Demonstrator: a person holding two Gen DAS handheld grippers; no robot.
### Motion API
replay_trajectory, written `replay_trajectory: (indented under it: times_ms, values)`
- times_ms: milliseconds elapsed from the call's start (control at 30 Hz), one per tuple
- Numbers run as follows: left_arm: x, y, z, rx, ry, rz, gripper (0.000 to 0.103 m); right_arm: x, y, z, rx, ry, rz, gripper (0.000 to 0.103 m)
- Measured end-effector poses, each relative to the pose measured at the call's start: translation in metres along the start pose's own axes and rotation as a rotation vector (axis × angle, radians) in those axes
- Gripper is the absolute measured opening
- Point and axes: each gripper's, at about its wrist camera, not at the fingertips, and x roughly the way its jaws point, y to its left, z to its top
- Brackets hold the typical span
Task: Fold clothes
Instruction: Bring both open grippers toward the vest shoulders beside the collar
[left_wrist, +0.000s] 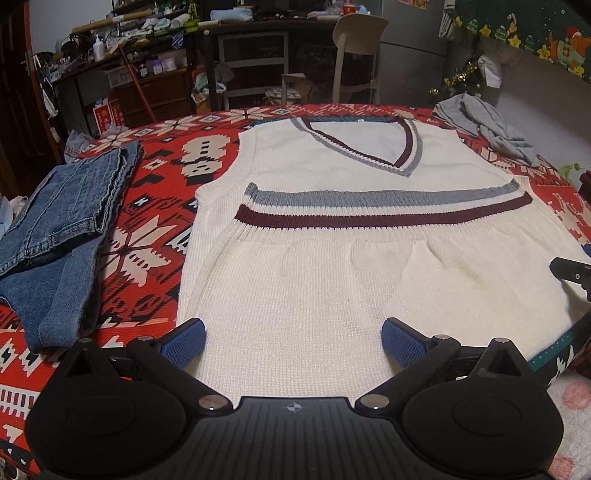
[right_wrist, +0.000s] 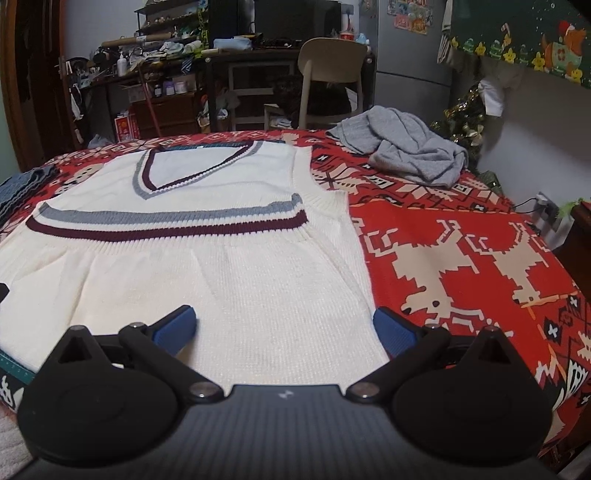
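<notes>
Left wrist view: cream knit vest (left_wrist: 332, 266) w/ grey and maroon stripes lies flat, V-neck at the far end, on a red patterned blanket (left_wrist: 155, 192). The hem looks folded up so its striped band crosses the chest. Left gripper (left_wrist: 293, 341) hangs over the vest's near edge, fingers (left_wrist: 184, 339) spread wide, nothing gripped; knit shows between them. Folded jeans (left_wrist: 62, 236) lie on the blanket to the left, apart from the vest. Crumpled grey garment (left_wrist: 487, 125) at far right. A bit of the right gripper (left_wrist: 570, 273) pokes in at the right edge.

Right wrist view: right gripper's fingers (right_wrist: 393, 334) also wide apart, holding nothing, over the vest's (right_wrist: 207, 273) near right corner; the right finger sits abt at the vest's side edge. Grey garment (right_wrist: 406, 151) is well apart, far side of the blanket (right_wrist: 461, 258). Jeans (right_wrist: 22, 188) barely show at left.
</notes>
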Motion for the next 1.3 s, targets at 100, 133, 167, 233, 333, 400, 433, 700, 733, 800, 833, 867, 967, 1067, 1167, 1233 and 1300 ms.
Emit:
replay_trajectory:
  times_ms: [100,133,167,233,333,400,433,700,733,800,833,867,967,1067,1167,1233,1300]
  values:
    - [-0.001,0.001,-0.001,-0.002,-0.012,-0.006,0.103,-0.002,0.005,-0.001,-0.034,-0.016,-0.018,0.102]
    - [-0.001,0.001,-0.001,-0.001,-0.013,-0.005,0.103,-0.003,0.006,-0.002,-0.047,-0.024,-0.021,0.102]
    - [-0.001,0.001,-0.001,0.0,-0.014,-0.004,0.103,-0.004,0.006,-0.004,-0.056,-0.032,-0.02,0.102]
    - [0.0,0.001,-0.002,0.004,-0.019,-0.005,0.103,-0.002,-0.001,-0.004,-0.006,-0.017,0.007,0.102]
    - [0.0,0.001,-0.003,0.001,-0.025,-0.008,0.103,0.0,-0.008,-0.003,0.021,-0.01,0.03,0.102]
    - [0.0,0.001,-0.003,0.003,-0.03,-0.008,0.103,0.0,-0.008,-0.005,0.025,-0.025,0.03,0.102]
    - [-0.001,0.001,-0.004,0.004,-0.032,-0.009,0.103,-0.001,-0.008,-0.007,0.026,-0.034,0.029,0.102]
    - [0.0,0.002,-0.005,0.02,-0.051,-0.021,0.103,-0.001,-0.007,-0.006,0.019,-0.034,0.021,0.102]
    - [0.0,0.002,-0.004,0.026,-0.043,-0.021,0.103,-0.002,-0.007,-0.005,0.021,-0.029,0.018,0.102]
    - [-0.001,0.002,0.0,0.037,-0.029,-0.026,0.101,-0.003,-0.008,-0.002,0.024,-0.02,0.013,0.102]
    - [-0.003,0.003,0.001,0.04,-0.032,-0.028,0.096,-0.004,-0.008,-0.001,0.025,-0.016,0.011,0.102]
    - [-0.007,0.005,0.003,0.038,-0.042,-0.026,0.092,-0.007,-0.009,0.001,0.027,-0.02,0.009,0.101]
    - [-0.022,0.012,0.01,0.016,-0.077,-0.028,0.091,-0.019,-0.013,0.01,0.026,-0.056,0.013,0.101]
    - [-0.033,0.02,0.024,0.008,-0.108,-0.052,0.091,-0.031,-0.018,0.027,0.003,-0.079,0.036,0.101]
    - [-0.034,0.028,0.046,0.057,-0.129,-0.073,0.091,-0.038,-0.029,0.052,-0.015,-0.104,0.081,0.101]
    - [-0.028,0.036,0.065,0.088,-0.126,-0.089,0.091,-0.038,-0.036,0.071,-0.04,-0.114,0.118,0.1]
    - [-0.018,0.044,0.084,0.124,-0.118,-0.113,0.087,-0.034,-0.043,0.09,-0.071,-0.115,0.139,0.093]
